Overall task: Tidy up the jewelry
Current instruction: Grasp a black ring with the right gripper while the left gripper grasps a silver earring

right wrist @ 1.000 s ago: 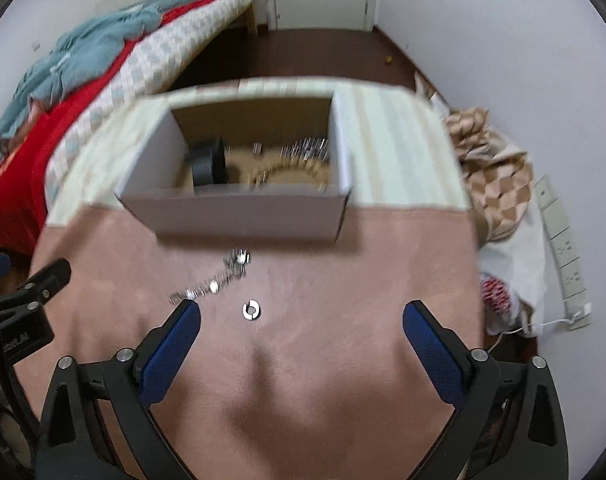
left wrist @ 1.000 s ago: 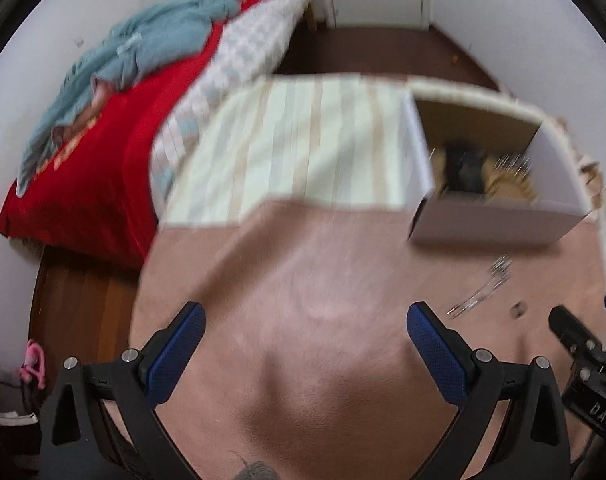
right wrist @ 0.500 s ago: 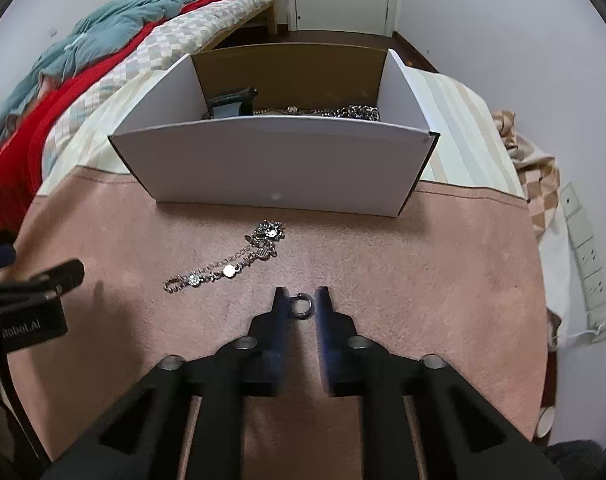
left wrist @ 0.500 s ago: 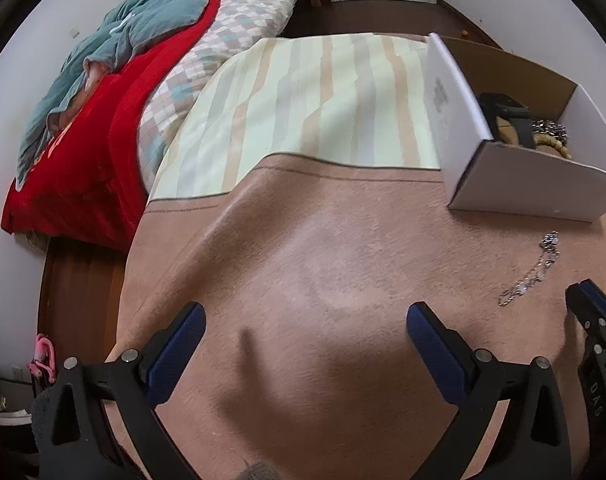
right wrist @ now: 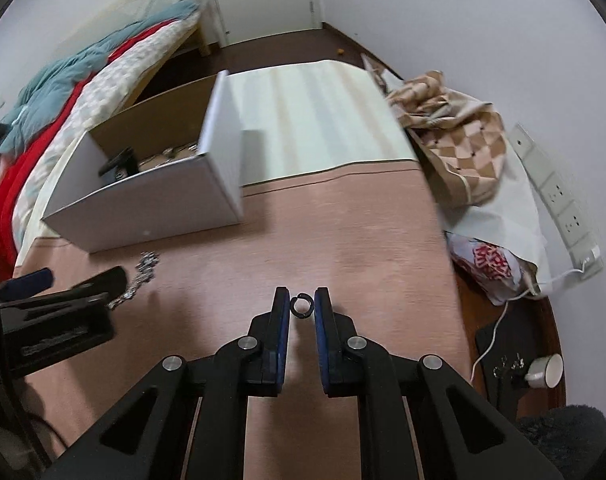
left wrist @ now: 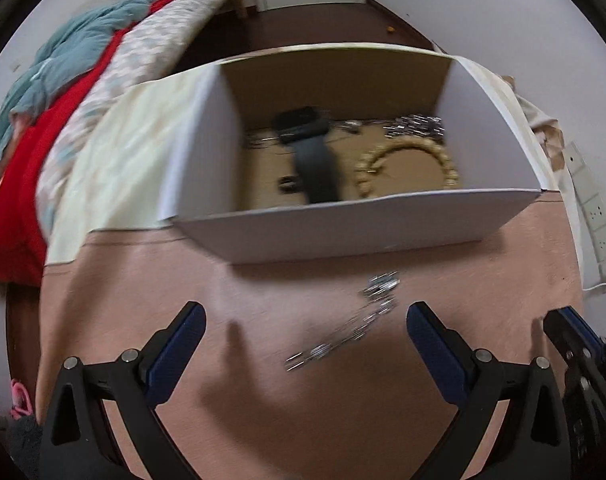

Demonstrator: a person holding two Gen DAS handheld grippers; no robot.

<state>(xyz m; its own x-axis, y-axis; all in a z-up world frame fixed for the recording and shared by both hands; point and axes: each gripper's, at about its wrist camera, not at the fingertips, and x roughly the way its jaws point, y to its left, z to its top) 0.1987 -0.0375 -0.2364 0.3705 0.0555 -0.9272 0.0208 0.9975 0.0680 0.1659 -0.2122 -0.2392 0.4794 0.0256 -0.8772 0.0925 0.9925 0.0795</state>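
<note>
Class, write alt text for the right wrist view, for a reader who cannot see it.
The right claw pinches a small ring between its blue pads, above a pink cloth-covered table. At left, a silver chain lies on the cloth before an open white box of jewelry, with the left claw near the chain.

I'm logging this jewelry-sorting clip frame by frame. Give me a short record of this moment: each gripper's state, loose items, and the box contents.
right gripper: shut on ring, raised off the pink cloth
left gripper: open, empty, over the silver chain
silver chain: loose on the cloth, in front of the box
box contents: black watch, beaded bracelet, metal link bracelet
</note>
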